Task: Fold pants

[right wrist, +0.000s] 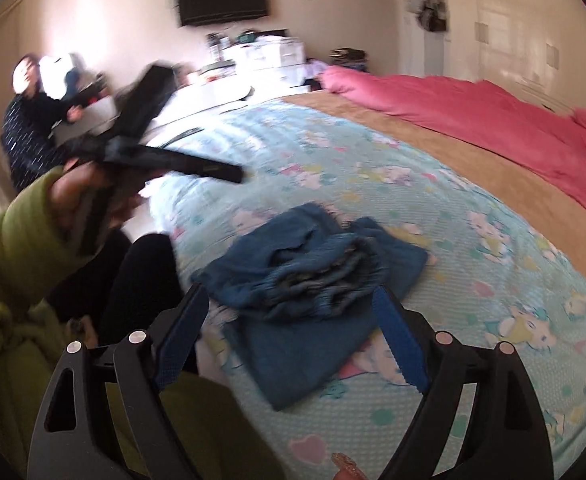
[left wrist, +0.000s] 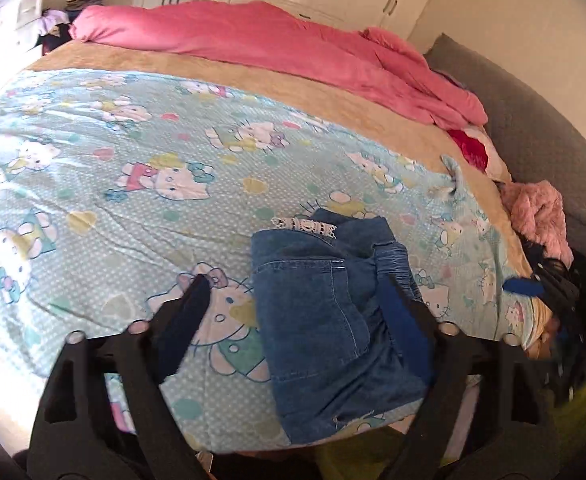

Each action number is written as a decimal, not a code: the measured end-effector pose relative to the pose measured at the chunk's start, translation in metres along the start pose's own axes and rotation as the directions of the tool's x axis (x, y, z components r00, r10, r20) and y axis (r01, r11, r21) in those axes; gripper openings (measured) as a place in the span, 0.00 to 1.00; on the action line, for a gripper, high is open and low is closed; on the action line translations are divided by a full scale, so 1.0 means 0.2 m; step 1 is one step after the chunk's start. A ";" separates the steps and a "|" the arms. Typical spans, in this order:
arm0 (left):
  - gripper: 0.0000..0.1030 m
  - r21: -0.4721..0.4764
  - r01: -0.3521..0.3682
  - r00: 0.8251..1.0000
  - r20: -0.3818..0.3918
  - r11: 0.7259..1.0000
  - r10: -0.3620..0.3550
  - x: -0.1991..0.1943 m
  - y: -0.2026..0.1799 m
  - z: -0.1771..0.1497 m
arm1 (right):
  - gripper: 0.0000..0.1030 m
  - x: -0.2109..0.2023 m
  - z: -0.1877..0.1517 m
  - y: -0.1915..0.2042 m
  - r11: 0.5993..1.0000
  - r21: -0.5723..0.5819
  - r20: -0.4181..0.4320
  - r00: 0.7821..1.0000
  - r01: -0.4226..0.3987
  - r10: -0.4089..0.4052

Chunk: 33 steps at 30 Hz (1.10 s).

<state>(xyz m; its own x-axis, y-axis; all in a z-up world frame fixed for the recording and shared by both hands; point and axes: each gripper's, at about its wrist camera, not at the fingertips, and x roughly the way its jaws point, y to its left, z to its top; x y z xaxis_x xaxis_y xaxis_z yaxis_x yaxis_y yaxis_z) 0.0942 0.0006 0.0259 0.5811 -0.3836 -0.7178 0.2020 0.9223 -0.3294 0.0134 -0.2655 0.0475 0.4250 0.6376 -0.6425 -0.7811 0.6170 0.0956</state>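
Left gripper (left wrist: 297, 300): jaws spread wide, holding nothing. Blue ribbed pads line the inner faces of its black fingers. The pants (left wrist: 333, 320) lie between and ahead of the jaws, nearer the right-hand finger, which overlaps the gathered waistband in the left wrist view; whether it touches cannot be told. The left-hand finger stands over bare sheet (left wrist: 93, 168), apart from the denim.

Right gripper (right wrist: 291, 308): jaws also wide apart and empty, with the same blue pads. The pants (right wrist: 313, 280) lie just ahead, between the fingertips, without clear contact.

The pants are blue denim, folded into a compact, roughly rectangular bundle. A stitched back pocket faces up, the elastic waistband is bunched in pleats, and a strip of white lace (left wrist: 305, 225) shows at the far edge.

The sheet is light blue cotton, dotted, printed with cartoon cats, and lightly wrinkled. Beyond it lies a tan blanket (left wrist: 333, 96), then a crumpled pink duvet (left wrist: 293, 48).

In the right wrist view, the left gripper is blurred, held by a hand (right wrist: 73, 196) in a green sleeve (right wrist: 9, 248), up and to the left of the jaws.
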 end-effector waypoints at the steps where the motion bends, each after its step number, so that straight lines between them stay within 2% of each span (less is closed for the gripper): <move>1: 0.59 0.006 0.014 1.000 -0.025 1.000 -0.013 0.05 -0.02 0.01 | 0.81 0.01 0.00 0.05 0.999 -0.036 -0.006 1.000 -0.010 0.010; 2: 0.54 0.013 0.029 0.998 -0.051 1.000 -0.028 0.10 -0.04 0.01 | 0.80 0.04 0.00 0.11 0.996 -0.084 -0.016 0.999 -0.034 0.033; 5: 0.52 0.027 0.043 0.994 -0.106 0.999 -0.040 0.24 -0.08 0.01 | 0.70 0.15 0.01 0.24 0.976 -0.207 -0.060 0.996 -0.073 0.062; 7: 0.52 0.039 0.033 0.990 -0.141 0.999 -0.028 0.32 -0.09 0.01 | 0.54 0.25 0.01 0.31 0.953 -0.291 -0.108 0.993 -0.081 0.052; 9: 0.52 0.047 0.017 0.985 -0.170 0.999 -0.009 0.39 -0.08 0.01 | 0.48 0.35 0.01 0.37 0.922 -0.375 -0.146 0.988 -0.096 0.044; 12: 0.52 0.058 -0.016 0.978 -0.205 0.998 0.028 0.48 -0.07 0.00 | 0.47 0.51 0.00 0.40 0.886 -0.458 -0.165 0.986 -0.065 -0.012; 14: 0.52 0.051 -0.026 0.976 -0.217 0.998 0.037 0.52 -0.05 0.00 | 0.34 0.62 -0.01 0.38 0.875 -0.483 -0.194 0.979 -0.040 -0.063; 15: 0.52 0.048 -0.027 0.975 -0.219 0.998 0.037 0.53 -0.05 0.01 | 0.13 0.66 -0.02 0.36 0.883 -0.464 -0.233 0.972 -0.072 -0.043; 16: 0.52 0.060 -0.036 0.974 -0.220 0.998 0.048 0.54 -0.05 0.00 | 0.10 0.67 -0.03 0.33 0.898 -0.425 -0.260 0.966 -0.112 -0.002; 18: 0.52 0.081 -0.042 0.972 -0.225 0.996 0.060 0.55 -0.06 0.00 | 0.09 0.64 -0.04 0.30 0.918 -0.345 -0.289 0.953 -0.195 0.094; 20: 0.53 0.089 -0.038 0.973 -0.223 0.995 0.057 0.55 -0.06 0.01 | 0.09 0.63 -0.07 0.28 0.924 -0.315 -0.306 0.945 -0.218 0.118; 26: 0.55 0.095 -0.020 0.976 -0.216 0.995 0.040 0.56 -0.06 0.01 | 0.09 0.65 -0.07 0.28 0.947 -0.247 -0.331 0.936 -0.206 0.118; 33: 0.56 0.069 -0.008 0.981 -0.195 0.998 0.021 0.53 -0.04 0.00 | 0.12 0.61 -0.08 0.30 0.956 -0.230 -0.336 0.937 -0.182 0.098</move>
<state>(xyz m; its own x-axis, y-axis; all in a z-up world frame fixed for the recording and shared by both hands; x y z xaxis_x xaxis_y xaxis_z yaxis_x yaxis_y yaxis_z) 0.1548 -0.0484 -0.0476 0.4203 -0.3657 -0.8304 0.2510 0.9263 -0.2809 0.0103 -0.1579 -0.0361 0.1681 0.5031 -0.8477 -0.9294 0.3675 0.0338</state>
